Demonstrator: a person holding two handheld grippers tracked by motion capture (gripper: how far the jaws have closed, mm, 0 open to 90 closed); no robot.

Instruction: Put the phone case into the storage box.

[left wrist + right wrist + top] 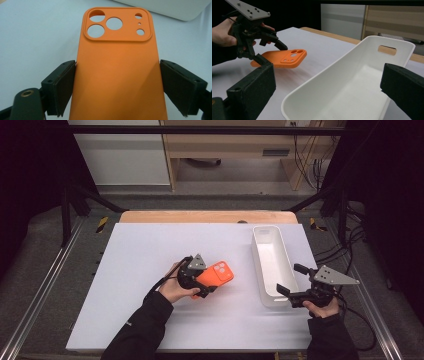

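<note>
The left gripper (pixel 206 287) is clamped on the orange phone case (pixel 216 274), its two black jaws pressing the long edges near the bottom end, camera cutouts pointing away from the hand. From the right gripper view, the case is held up off the white table (pixel 140 270), roughly level, with a soft shadow beneath it. It sits left of the long white bin (pixel 270 265), near but not touching. Over on the right, the right gripper (pixel 292 282) has its jaws wide apart, straddling the near end of the bin, one jaw on each side of it, nothing pinched between them. The bin lies lengthwise along the table's right side
</note>
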